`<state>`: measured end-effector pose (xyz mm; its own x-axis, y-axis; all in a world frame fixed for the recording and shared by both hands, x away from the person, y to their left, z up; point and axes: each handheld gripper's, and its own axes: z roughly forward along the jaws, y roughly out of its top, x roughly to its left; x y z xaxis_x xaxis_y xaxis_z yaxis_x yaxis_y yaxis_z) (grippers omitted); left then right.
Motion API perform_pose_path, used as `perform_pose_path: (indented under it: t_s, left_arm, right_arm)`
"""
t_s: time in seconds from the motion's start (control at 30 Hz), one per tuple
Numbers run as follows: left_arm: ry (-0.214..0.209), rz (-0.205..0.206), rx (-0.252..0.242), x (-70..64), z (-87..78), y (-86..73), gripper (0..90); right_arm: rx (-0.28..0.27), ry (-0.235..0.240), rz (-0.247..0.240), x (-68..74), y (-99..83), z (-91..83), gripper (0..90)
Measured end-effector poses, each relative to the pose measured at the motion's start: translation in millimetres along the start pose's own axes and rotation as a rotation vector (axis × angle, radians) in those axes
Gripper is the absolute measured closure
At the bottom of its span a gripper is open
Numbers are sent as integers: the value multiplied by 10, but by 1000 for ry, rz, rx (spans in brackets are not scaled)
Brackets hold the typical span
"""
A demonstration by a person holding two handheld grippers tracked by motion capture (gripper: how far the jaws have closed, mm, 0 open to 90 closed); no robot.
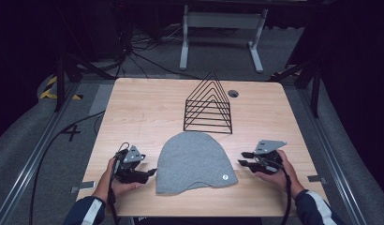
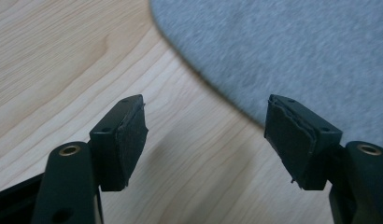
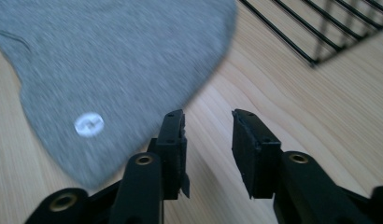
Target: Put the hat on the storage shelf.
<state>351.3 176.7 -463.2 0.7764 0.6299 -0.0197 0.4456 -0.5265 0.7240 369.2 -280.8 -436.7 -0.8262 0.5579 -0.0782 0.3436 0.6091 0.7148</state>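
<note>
A grey beanie [image 1: 194, 161] lies flat on the wooden table [image 1: 143, 108], near its front edge, with a small white badge [image 1: 225, 177] at its lower right. My left gripper [image 1: 151, 172] rests just left of the hat, jaws wide open over bare wood; the hat's curved edge [image 2: 292, 56] lies just beyond its tips. On the hat's right side my right gripper [image 1: 241, 158] stands open a little, empty, tips close to the hat's edge [image 3: 110, 70]. The white badge [image 3: 88, 124] lies left of its jaws.
A black wire rack [image 1: 209, 105] of triangular dividers stands behind the hat at mid-table; its base wires [image 3: 315, 35] lie up and right of the right jaws. A round cable hole [image 1: 233, 93] sits beside it. A white table frame [image 1: 223, 33] stands on the floor beyond.
</note>
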Motion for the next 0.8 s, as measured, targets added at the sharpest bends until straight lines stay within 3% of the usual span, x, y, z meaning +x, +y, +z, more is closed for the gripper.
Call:
perform_pose_path:
  t_s: [0.1, 0.23, 0.33, 0.57, 0.63, 0.8]
  left_arm:
    - [-2, 50, 0, -100, 48, 52, 302]
    - [-3, 97, 43, -175, 137, 55, 301]
    - [-9, 75, 48, -168, 152, 28, 300]
    - [-18, 56, 47, -157, 156, 21, 295]
    - [-20, 54, 46, -155, 158, 21, 290]
    - [-60, 57, 64, -175, 158, 26, 292]
  right_arm:
    - [-3, 24, -49, 100, 168, 194, 716]
    - [22, 56, -80, 217, 262, 395, 757]
    - [51, 77, -94, 270, 236, 462, 770]
    - [65, 111, -101, 369, 121, 350, 779]
    - [68, 129, -82, 403, 83, 306, 780]
    - [92, 140, -97, 524, 33, 216, 779]
